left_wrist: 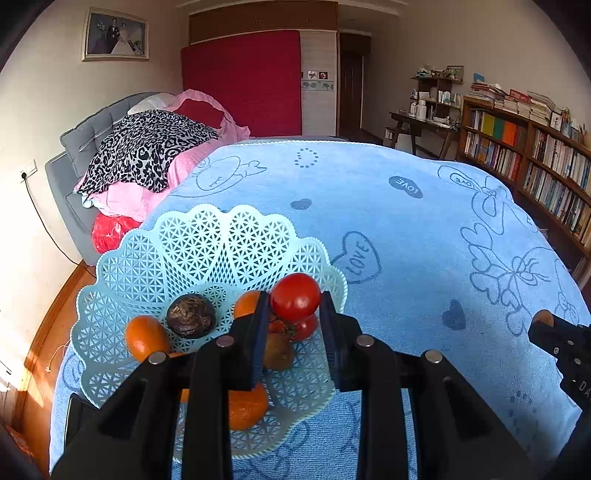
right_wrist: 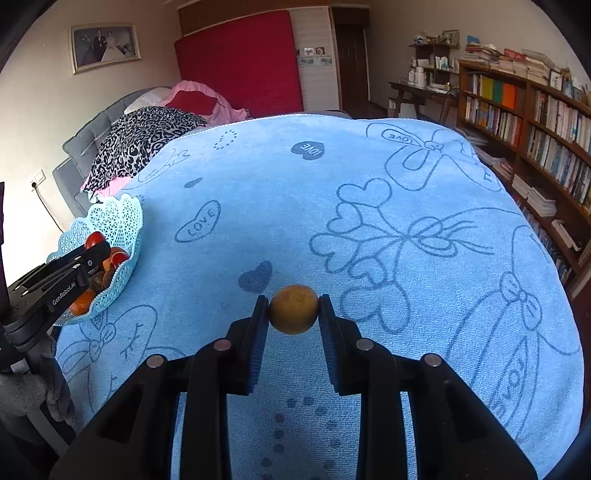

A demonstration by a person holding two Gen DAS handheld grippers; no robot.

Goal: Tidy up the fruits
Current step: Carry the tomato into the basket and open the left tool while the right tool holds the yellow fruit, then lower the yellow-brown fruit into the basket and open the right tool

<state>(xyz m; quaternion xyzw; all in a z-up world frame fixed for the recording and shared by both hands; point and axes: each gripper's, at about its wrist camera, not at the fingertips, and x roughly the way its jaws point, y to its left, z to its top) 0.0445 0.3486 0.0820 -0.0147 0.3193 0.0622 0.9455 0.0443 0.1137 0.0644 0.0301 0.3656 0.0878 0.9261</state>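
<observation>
Left tool grips a red tomato over the basket, for dropping in. Right tool clamps a brownish fruit above the towel-covered worktop, basket next.

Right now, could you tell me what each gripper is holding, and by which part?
The left gripper holds a red tomato by its sides, above the basket. The right gripper holds a yellowish-brown round fruit by its sides, over the blue cloth.

A home bedroom: bed, bookshelf, framed wedding photo.
</observation>
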